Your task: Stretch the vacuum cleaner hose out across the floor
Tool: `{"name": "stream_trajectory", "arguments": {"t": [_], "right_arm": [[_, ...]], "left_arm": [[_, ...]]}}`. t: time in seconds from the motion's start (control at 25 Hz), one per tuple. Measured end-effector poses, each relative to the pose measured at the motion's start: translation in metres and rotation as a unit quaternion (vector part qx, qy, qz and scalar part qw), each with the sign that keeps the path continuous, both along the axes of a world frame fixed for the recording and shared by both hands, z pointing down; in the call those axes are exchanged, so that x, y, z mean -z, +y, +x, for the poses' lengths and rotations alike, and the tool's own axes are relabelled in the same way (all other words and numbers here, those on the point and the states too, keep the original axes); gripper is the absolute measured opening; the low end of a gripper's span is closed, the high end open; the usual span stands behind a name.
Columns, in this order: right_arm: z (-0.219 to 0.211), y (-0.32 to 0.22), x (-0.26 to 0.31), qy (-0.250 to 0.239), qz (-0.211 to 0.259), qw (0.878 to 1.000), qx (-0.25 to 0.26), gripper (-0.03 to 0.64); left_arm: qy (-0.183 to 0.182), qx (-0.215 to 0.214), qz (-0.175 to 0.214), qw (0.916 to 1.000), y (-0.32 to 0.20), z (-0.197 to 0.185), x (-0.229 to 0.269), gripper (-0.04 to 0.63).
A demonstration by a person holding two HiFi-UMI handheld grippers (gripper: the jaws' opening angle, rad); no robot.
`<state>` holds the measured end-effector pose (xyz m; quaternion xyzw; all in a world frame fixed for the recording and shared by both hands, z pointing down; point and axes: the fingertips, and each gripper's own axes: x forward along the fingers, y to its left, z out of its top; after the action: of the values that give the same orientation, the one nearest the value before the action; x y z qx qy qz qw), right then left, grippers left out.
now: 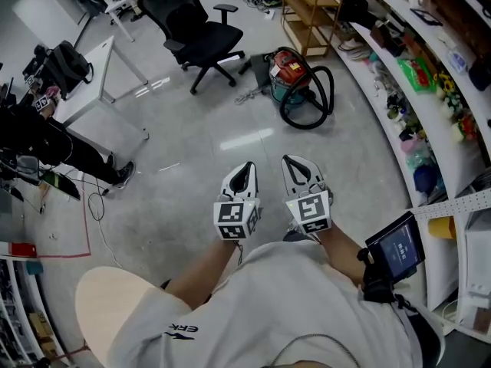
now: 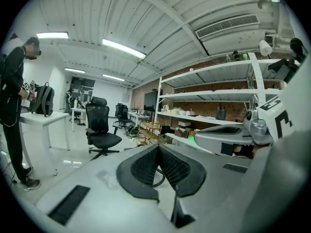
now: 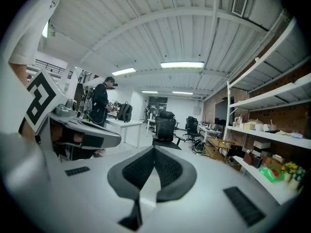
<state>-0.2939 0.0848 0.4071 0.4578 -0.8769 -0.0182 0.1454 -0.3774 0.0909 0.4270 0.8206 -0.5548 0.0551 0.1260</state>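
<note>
Both my grippers are pinched closed on nothing, left gripper (image 1: pixel 247 167) and right gripper (image 1: pixel 291 162) side by side out front. The vacuum cleaner (image 1: pixel 291 71) sits on the floor at 12 o'clock, well apart, its black hose (image 1: pixel 304 126) looped beside it, office chair (image 1: pixel 201 41) at 11.

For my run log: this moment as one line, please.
left claw: shut, empty | right claw: shut, empty | hose: coiled by vacuum cleaner, untouched
</note>
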Motion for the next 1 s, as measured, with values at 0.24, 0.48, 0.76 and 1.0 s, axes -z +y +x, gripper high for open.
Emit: {"name": "stream_trajectory", "arguments": {"t": [0.24,0.48,0.76,1.0], "right_arm": [[0.03,-0.042,-0.009,-0.004,-0.008,1.0,0.011,-0.002],[0.056,-0.072,-0.01,-0.017,-0.013,1.0,0.013,-0.003],[0.075,-0.105,-0.014,-0.024,-0.023,0.999,0.003,-0.002],[0.072,-0.148,-0.023,-0.012,-0.029,0.999,-0.007,-0.002]], "left_arm": [[-0.002,0.017,0.0,0.9999,-0.044,0.028,-0.002,0.003],[-0.024,0.02,-0.013,0.9994,-0.072,0.057,-0.01,0.003],[-0.037,0.003,-0.021,0.9991,-0.106,0.08,-0.013,0.003],[-0.025,0.001,-0.024,0.9994,-0.152,0.074,-0.022,0.003]]}}
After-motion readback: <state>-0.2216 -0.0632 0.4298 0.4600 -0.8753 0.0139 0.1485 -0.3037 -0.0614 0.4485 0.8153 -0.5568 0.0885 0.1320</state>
